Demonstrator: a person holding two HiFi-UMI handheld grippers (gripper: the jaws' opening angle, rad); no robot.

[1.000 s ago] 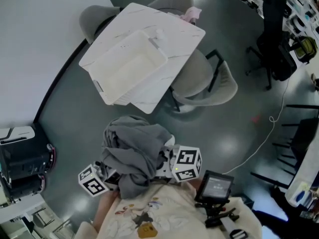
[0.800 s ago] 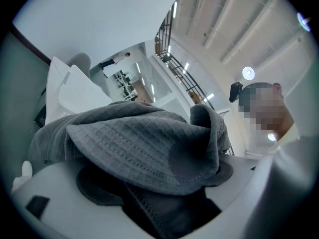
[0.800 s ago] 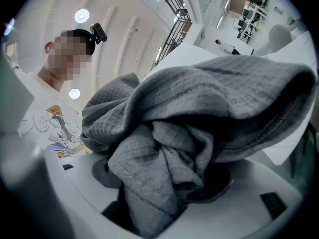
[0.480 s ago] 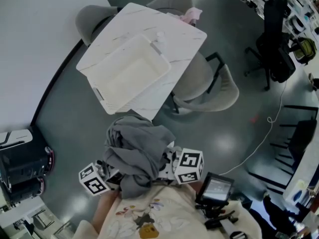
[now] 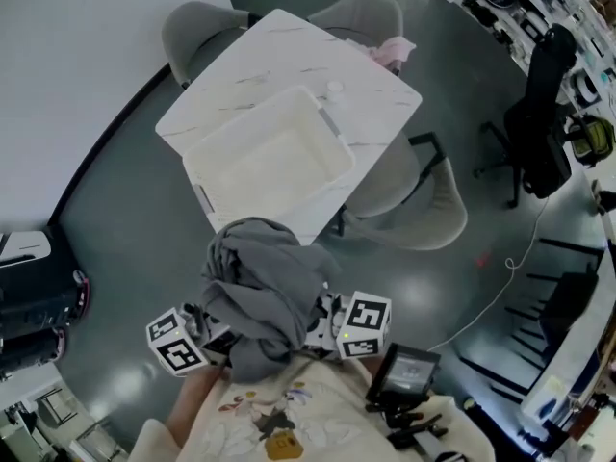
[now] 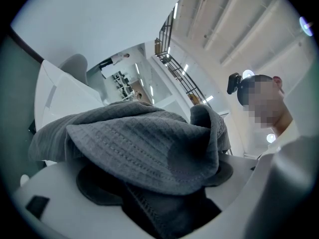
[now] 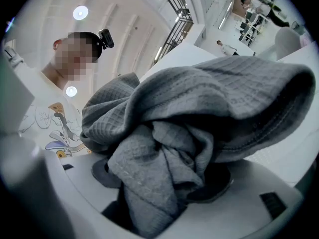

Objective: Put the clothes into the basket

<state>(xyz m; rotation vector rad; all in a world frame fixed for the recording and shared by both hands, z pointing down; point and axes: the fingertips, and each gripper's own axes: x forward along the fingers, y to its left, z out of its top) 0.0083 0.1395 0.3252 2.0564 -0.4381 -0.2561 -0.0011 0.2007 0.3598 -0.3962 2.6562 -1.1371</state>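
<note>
Item: grey waffle-knit garment (image 5: pixel 258 287), bunched. My left gripper (image 5: pixel 192 331) and right gripper (image 5: pixel 343 325) both pinch it, near the white basket (image 5: pixel 206 198). Step: carrying, I judge. Next: lift over rim, release.

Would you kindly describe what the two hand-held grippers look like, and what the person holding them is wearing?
The left hand-held gripper and right hand-held gripper both have smooth pale grey jaws with dark round pads. The left cube and right cube are white with black square markers. The person wears a cream top with a cartoon print.
</note>
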